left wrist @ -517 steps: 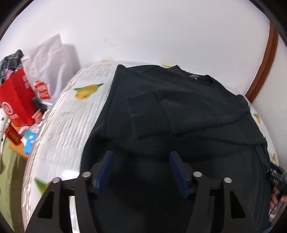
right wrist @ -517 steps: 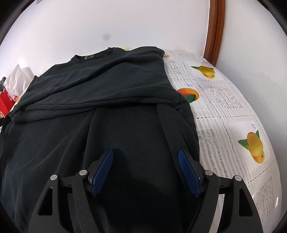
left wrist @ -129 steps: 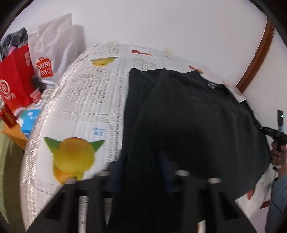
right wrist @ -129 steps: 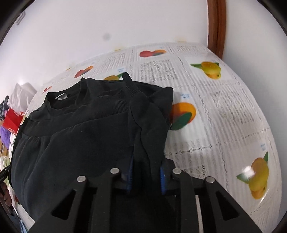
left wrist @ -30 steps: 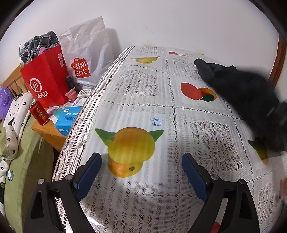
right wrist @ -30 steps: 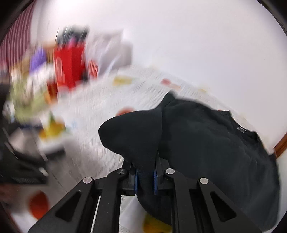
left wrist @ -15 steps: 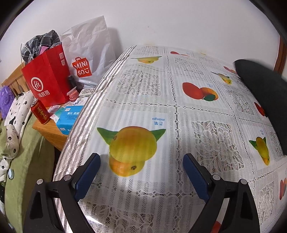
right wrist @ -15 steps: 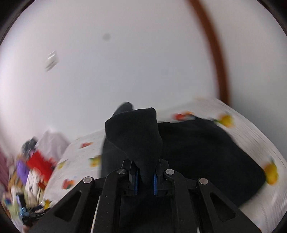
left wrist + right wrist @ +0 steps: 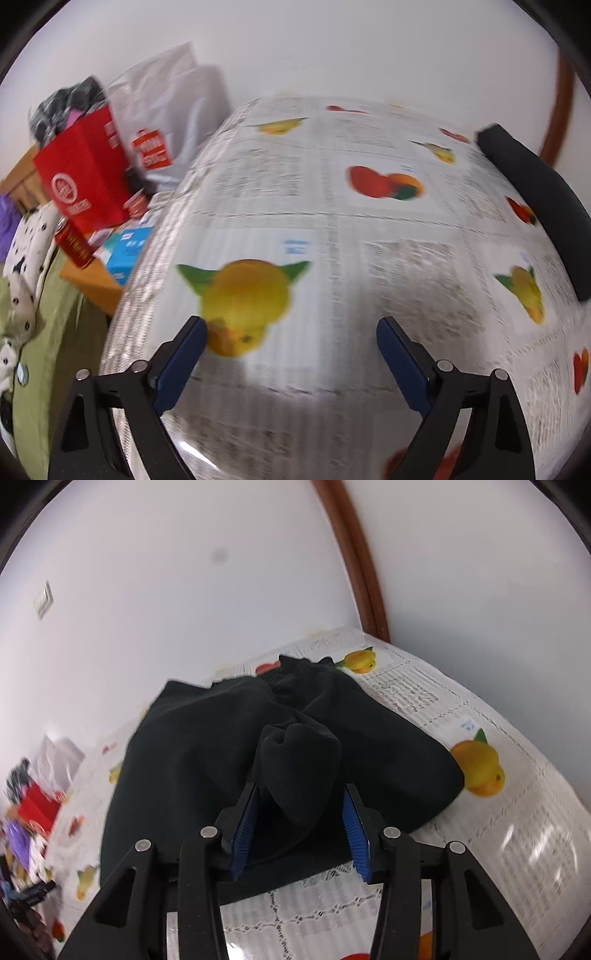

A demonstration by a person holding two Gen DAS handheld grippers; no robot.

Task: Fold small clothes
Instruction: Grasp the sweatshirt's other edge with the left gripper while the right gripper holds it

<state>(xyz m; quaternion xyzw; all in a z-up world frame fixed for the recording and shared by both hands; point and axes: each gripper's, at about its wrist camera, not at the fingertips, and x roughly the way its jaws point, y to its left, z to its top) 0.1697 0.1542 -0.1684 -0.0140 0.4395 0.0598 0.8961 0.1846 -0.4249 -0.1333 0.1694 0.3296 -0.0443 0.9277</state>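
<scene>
A folded black garment (image 9: 192, 746) lies in a heap on the fruit-print tablecloth (image 9: 480, 812) near the wall corner. One bunched fold (image 9: 299, 760) stands up between the blue pads of my right gripper (image 9: 300, 788). Those jaws are opening and the pads stand a little apart from the fold. In the left wrist view only the garment's edge (image 9: 535, 192) shows, at the far right. My left gripper (image 9: 290, 323) hovers over the bare tablecloth (image 9: 332, 229) above a printed yellow fruit. Its jaws stand wide, closing slightly, with nothing between them.
Left of the table stand a red paper bag (image 9: 85, 181) and a white shopping bag (image 9: 166, 110), with a blue box (image 9: 127, 251) and a red can (image 9: 74, 245) on a low wooden stand. Green bedding (image 9: 44, 332) lies lower left. A brown door frame (image 9: 358, 565) rises behind the table's corner.
My right gripper swung across with the garment and its jaws parted from the fold; the garment now rests by the corner. In the left view the garment slid off to the right edge.
</scene>
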